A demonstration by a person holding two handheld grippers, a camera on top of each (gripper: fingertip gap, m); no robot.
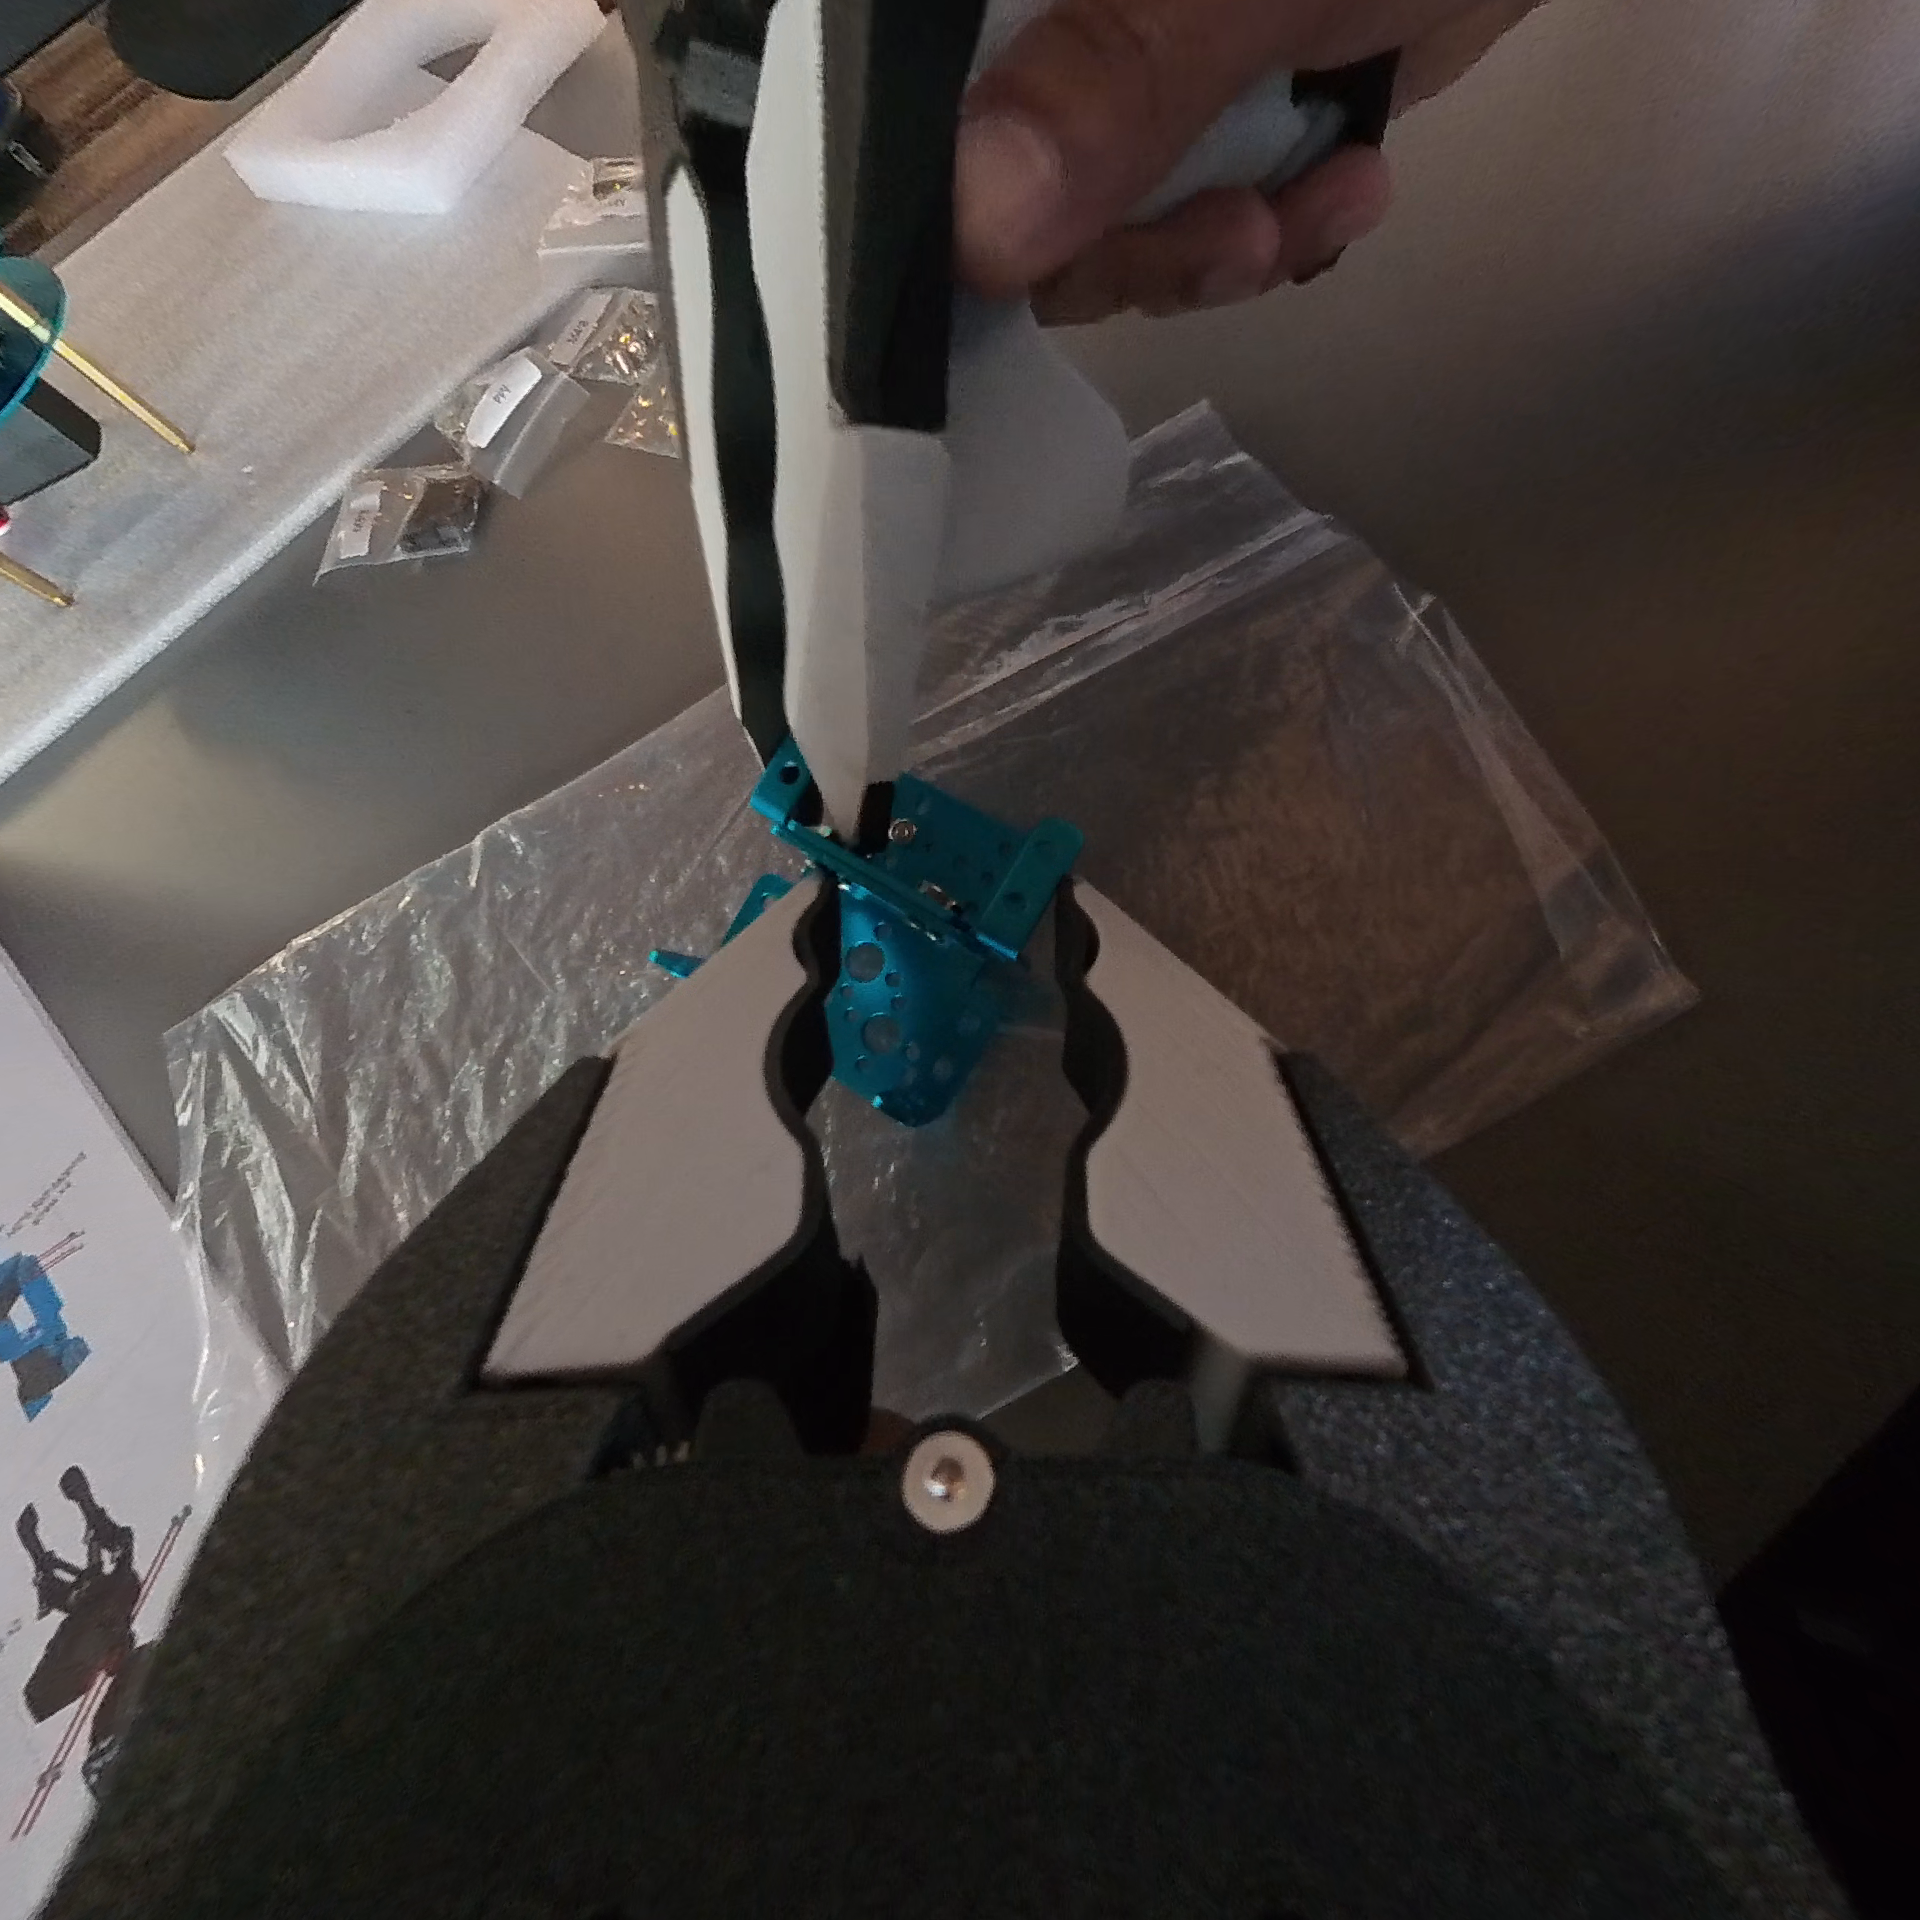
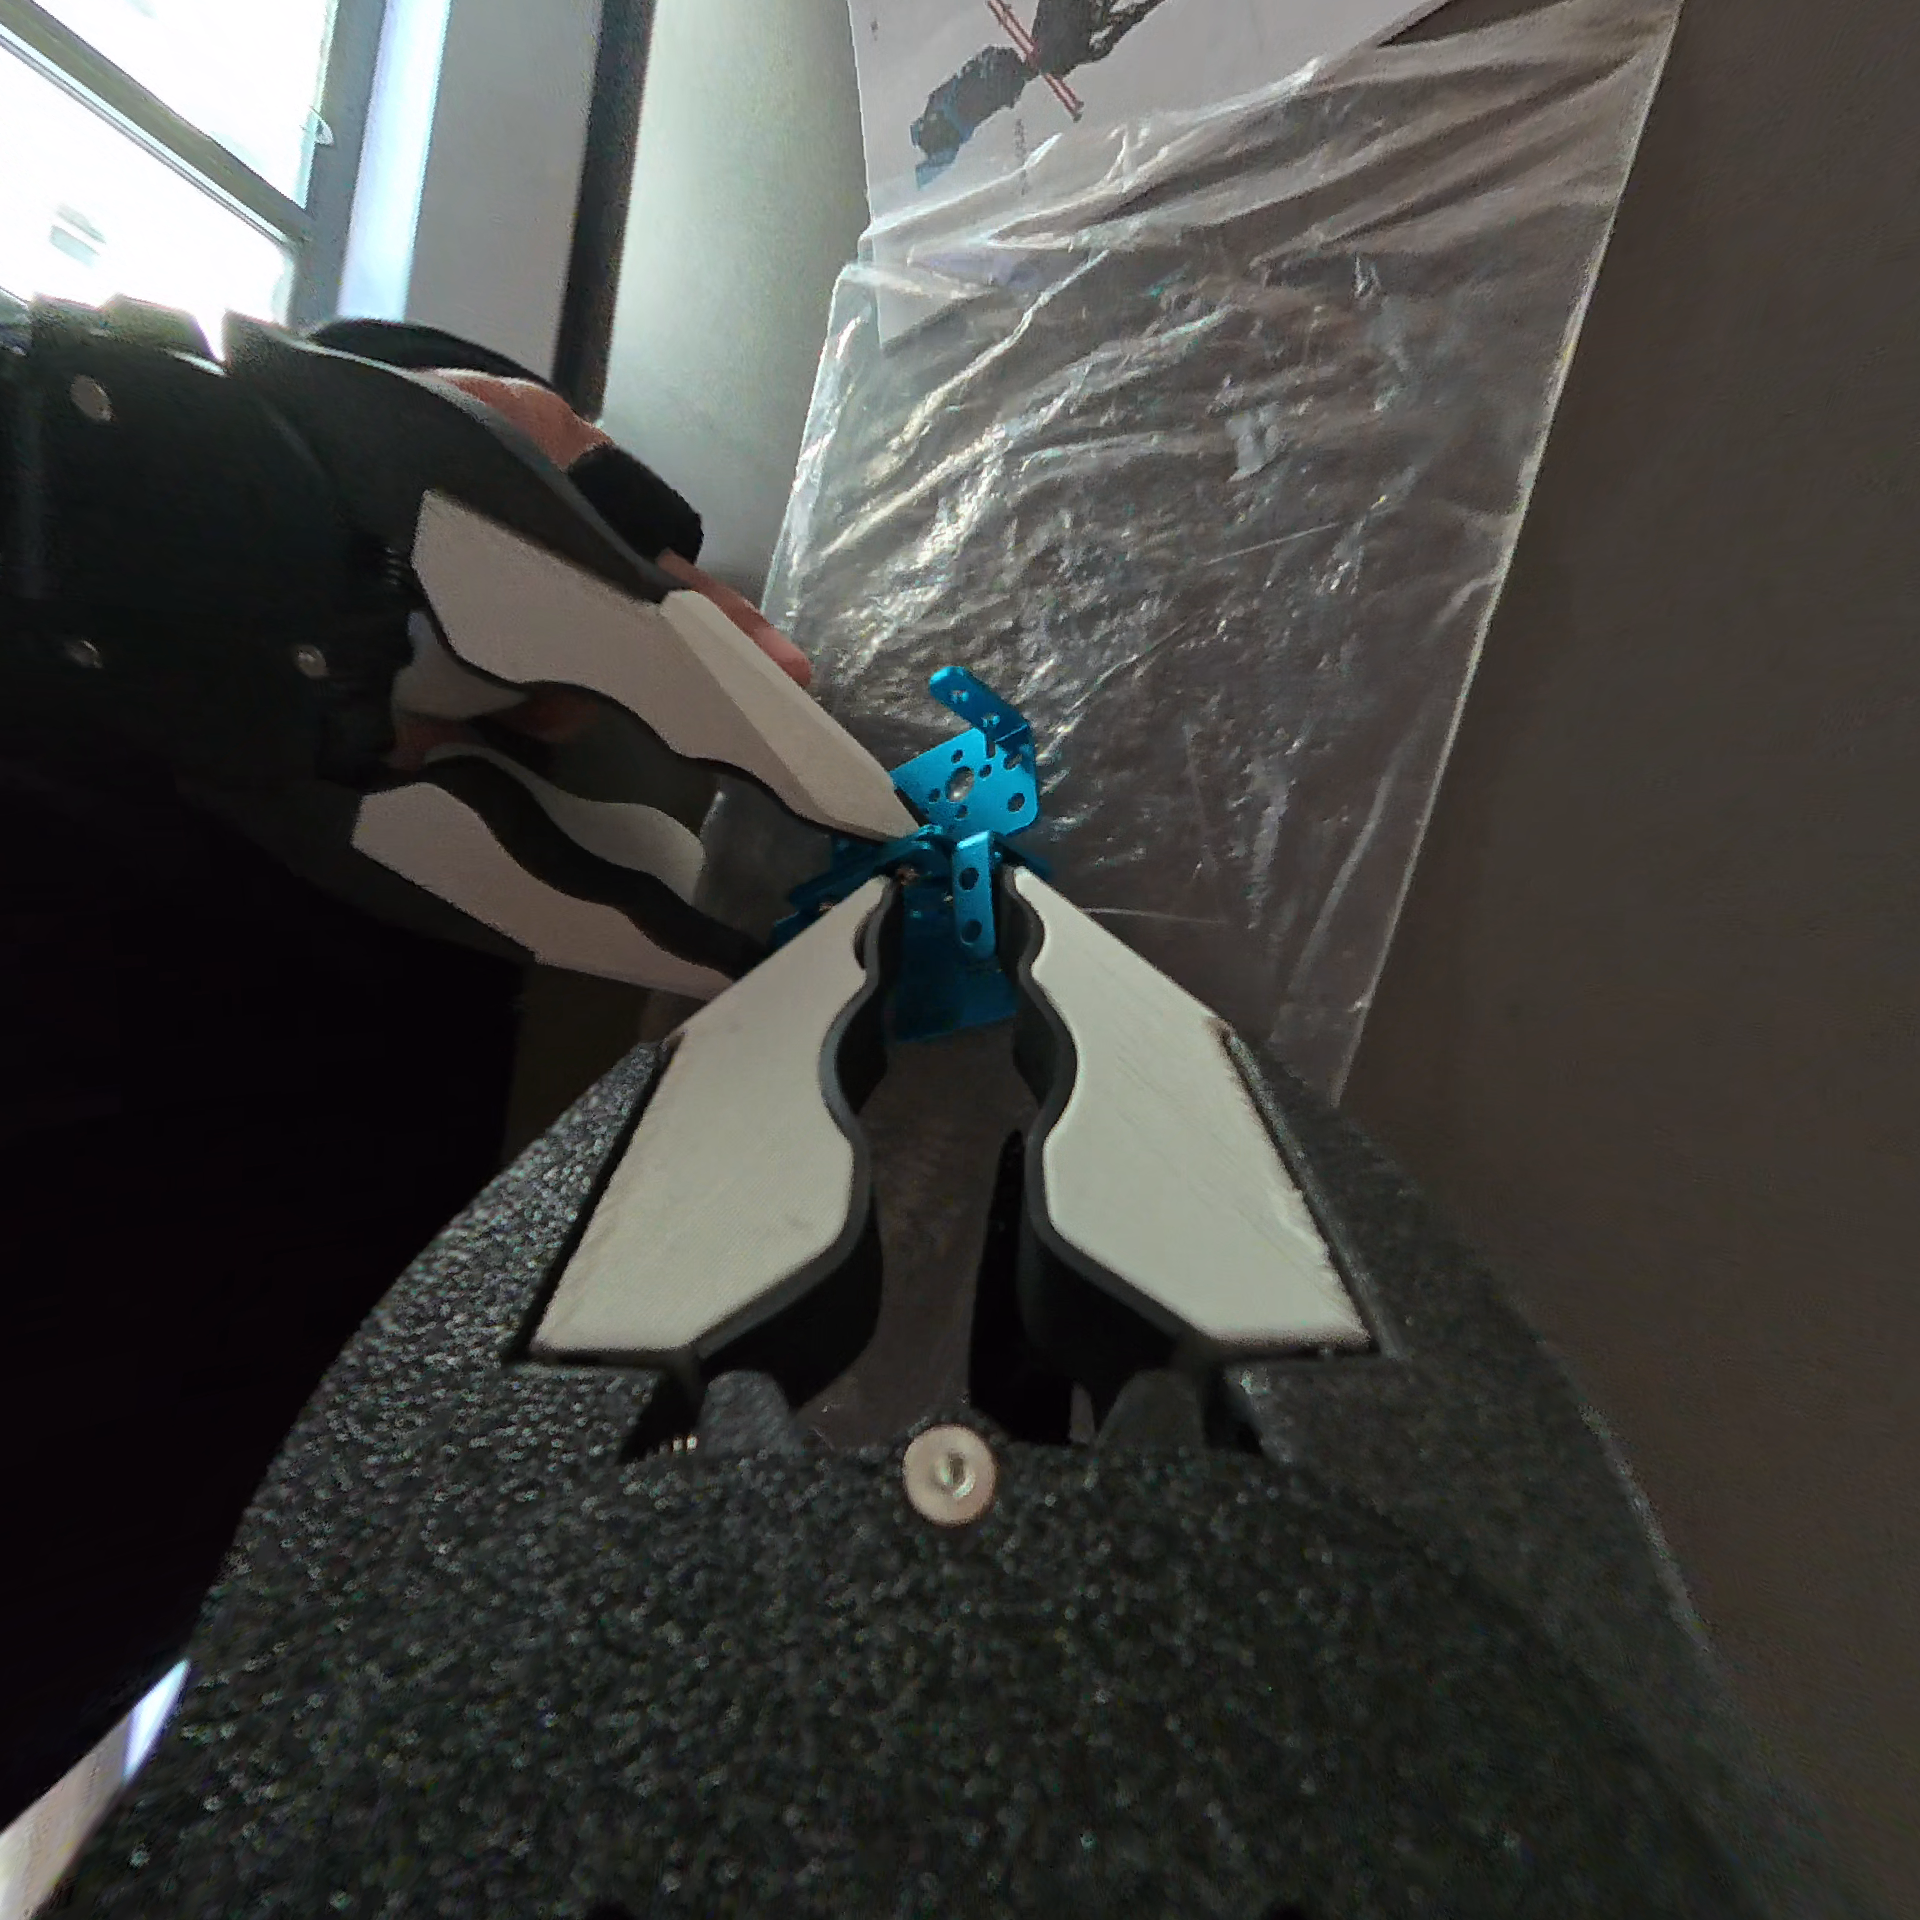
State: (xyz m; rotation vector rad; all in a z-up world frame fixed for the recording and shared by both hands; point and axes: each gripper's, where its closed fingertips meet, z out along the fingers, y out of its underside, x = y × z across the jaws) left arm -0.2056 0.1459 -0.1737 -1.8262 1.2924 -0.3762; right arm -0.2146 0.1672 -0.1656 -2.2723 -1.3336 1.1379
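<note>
A blue anodised metal bracket assembly (image 1: 883, 997) with many drilled holes hangs in the air between both grippers. My left gripper (image 1: 945, 883) is closed on its wide part, one finger on each side. My right gripper (image 1: 831, 800) comes down from above with its fingers almost together, pinching an upright tab of the same assembly. In the right wrist view my right gripper (image 2: 948, 878) clamps a narrow blue strip, the rest of the assembly (image 2: 971, 790) sticks out beyond the tips, and the left gripper (image 2: 821, 904) grips it from the left.
A crumpled clear plastic bag (image 1: 1299, 831) lies on the dark table under the grippers; it also shows in the right wrist view (image 2: 1195, 520). A white printed sheet (image 1: 62, 1351) lies at left. Small bags of parts (image 1: 520, 416), white foam (image 1: 416, 114) and a teal stand (image 1: 21, 332) sit farther back. The grippers are tip to tip, or close to it.
</note>
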